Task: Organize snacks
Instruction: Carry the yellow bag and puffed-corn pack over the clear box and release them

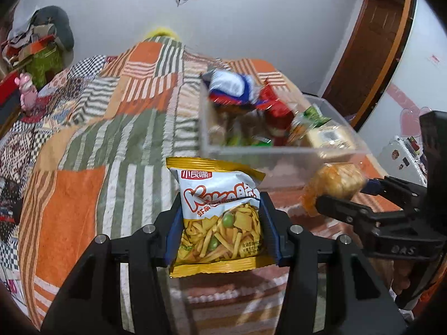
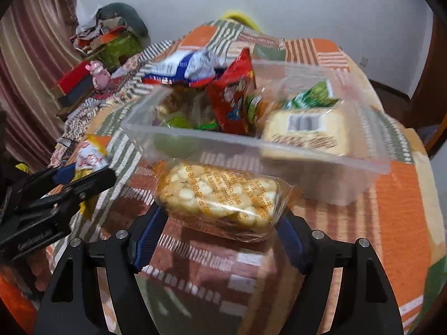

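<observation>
Clear plastic bin [image 2: 279, 150] sat on the bed, half-filled; left hand-held gripper [image 1: 220, 223] clamped a yellow snack bag [image 1: 220, 212], right hand-held gripper [image 2: 220, 223] pinched a corn-puff packet [image 2: 220, 195], both apparently bound binward.

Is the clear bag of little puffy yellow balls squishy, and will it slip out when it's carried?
Probably squishy: the clear bag bulges between the right gripper pads. It likely weighs little, since it looks full of airy puffs. The glossy film may slip, and a hard squeeze could crush the puffs.
</observation>
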A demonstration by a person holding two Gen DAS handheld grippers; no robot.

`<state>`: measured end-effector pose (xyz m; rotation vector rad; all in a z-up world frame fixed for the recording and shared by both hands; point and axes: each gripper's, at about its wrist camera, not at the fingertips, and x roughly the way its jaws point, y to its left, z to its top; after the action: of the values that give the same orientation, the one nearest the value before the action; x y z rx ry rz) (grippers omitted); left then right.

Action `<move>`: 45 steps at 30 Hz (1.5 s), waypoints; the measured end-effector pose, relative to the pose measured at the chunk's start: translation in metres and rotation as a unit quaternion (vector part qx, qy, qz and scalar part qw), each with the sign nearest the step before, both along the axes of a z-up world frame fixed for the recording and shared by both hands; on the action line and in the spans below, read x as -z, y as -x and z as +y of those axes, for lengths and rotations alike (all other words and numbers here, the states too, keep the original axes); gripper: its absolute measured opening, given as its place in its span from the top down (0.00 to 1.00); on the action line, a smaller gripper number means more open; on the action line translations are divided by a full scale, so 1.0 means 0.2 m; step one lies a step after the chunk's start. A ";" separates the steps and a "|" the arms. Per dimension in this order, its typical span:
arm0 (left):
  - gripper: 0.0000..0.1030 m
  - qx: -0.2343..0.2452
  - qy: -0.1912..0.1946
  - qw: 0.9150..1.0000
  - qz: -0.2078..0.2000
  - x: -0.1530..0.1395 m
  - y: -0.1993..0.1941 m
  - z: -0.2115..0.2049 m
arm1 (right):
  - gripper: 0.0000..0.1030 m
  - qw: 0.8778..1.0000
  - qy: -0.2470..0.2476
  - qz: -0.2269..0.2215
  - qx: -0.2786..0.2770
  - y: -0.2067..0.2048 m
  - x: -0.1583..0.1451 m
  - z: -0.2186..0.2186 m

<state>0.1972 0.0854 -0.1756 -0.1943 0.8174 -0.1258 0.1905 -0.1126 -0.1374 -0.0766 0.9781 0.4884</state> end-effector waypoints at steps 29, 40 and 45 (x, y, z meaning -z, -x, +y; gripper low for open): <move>0.51 0.019 -0.005 0.999 -0.031 -0.16 -0.48 -0.24 | 0.30 0.995 -0.042 -0.060 0.064 -0.35 -0.19 -0.25; 0.49 0.005 -0.018 0.999 -0.029 -0.12 -0.52 -0.26 | 0.29 0.996 -0.021 -0.053 0.062 -0.42 -0.13 -0.21; 0.44 0.007 -0.006 1.000 -0.020 -0.13 -0.51 -0.25 | 0.23 0.996 -0.026 -0.058 0.062 -0.41 -0.17 -0.25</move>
<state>0.2987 0.0363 -0.1496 -0.1733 0.7799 -0.1381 0.2728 -0.1624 -0.1037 0.0038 0.8504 0.3904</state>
